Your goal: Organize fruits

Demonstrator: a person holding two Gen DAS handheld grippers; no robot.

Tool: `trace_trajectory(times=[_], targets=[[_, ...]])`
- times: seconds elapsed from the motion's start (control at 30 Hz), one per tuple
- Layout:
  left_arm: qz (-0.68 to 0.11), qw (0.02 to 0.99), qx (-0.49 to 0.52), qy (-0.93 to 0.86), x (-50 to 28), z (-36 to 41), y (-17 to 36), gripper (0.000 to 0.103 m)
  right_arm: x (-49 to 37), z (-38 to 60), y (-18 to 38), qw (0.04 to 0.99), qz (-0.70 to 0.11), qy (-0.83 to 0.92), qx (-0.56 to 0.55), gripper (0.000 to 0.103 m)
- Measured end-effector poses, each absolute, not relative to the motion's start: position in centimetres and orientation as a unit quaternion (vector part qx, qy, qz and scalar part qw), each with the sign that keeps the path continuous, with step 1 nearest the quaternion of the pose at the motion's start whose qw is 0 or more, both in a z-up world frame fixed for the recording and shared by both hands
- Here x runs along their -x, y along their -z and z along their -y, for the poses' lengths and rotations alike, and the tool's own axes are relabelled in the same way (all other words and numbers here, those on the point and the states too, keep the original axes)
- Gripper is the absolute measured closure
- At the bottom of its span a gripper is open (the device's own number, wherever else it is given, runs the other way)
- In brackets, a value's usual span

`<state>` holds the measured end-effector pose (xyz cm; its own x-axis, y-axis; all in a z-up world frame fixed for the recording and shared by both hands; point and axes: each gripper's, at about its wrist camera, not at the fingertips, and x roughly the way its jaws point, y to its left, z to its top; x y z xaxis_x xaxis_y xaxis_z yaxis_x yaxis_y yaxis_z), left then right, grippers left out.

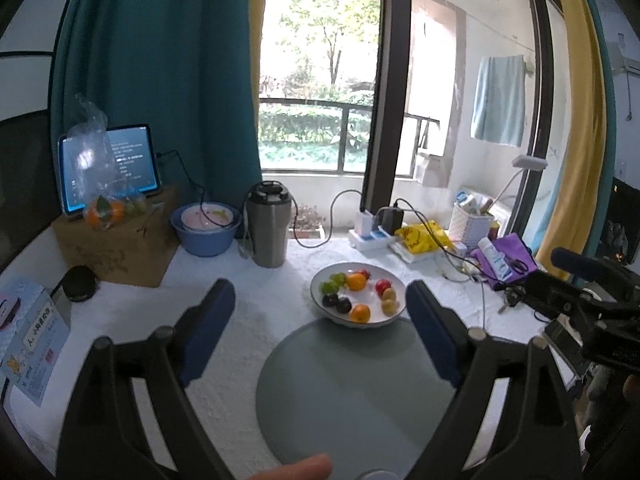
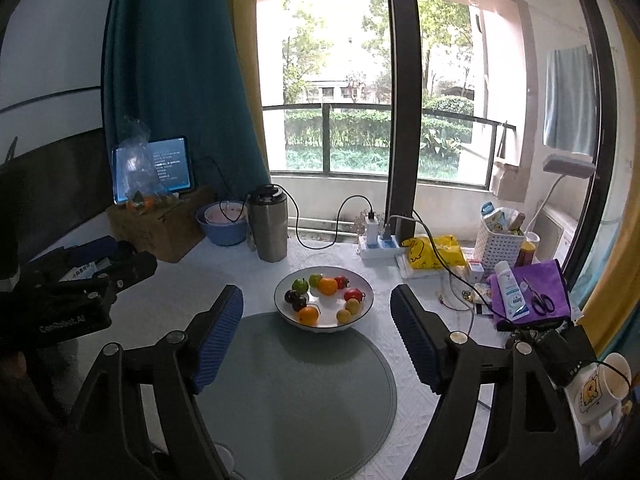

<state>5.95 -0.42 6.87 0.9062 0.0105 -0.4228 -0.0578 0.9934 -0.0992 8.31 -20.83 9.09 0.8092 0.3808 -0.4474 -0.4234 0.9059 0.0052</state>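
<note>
A white bowl [image 1: 390, 318] [image 2: 366, 306] holds several fruits: oranges [image 1: 356, 281] [image 2: 327, 285], green fruits [image 1: 333, 282] [image 2: 301, 285], red ones [image 1: 383, 285] [image 2: 353, 294], dark plums [image 1: 343, 305] [image 2: 295, 299] and yellow ones [image 1: 389, 306] [image 2: 347, 311]. It stands at the far edge of a round grey mat [image 1: 340, 392] [image 2: 296, 392]. My left gripper [image 1: 320, 312] is open and empty, held above the mat short of the bowl. My right gripper [image 2: 318, 316] is open and empty, the bowl between its fingertips in view.
A steel tumbler [image 1: 269, 224] [image 2: 269, 226], a blue basin [image 1: 206, 228], a cardboard box [image 1: 120, 244] with a tablet and a bag of fruit [image 1: 105, 208] stand at the back left. A power strip [image 2: 378, 246], yellow bag [image 2: 434, 256], white basket [image 2: 500, 240], purple cloth with scissors [image 2: 536, 296] and a mug [image 2: 600, 392] crowd the right.
</note>
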Motion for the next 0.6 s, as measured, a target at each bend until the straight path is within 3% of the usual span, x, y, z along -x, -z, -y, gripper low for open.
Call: trace_trajectory(times=[0.6], targets=[[-0.21, 0.977, 0.042, -0.01, -5.83, 0.78, -6.75, 0.015, -8.59, 21.1, -9.13, 0.951, -0.223, -0.208, 0.042, 0.024]])
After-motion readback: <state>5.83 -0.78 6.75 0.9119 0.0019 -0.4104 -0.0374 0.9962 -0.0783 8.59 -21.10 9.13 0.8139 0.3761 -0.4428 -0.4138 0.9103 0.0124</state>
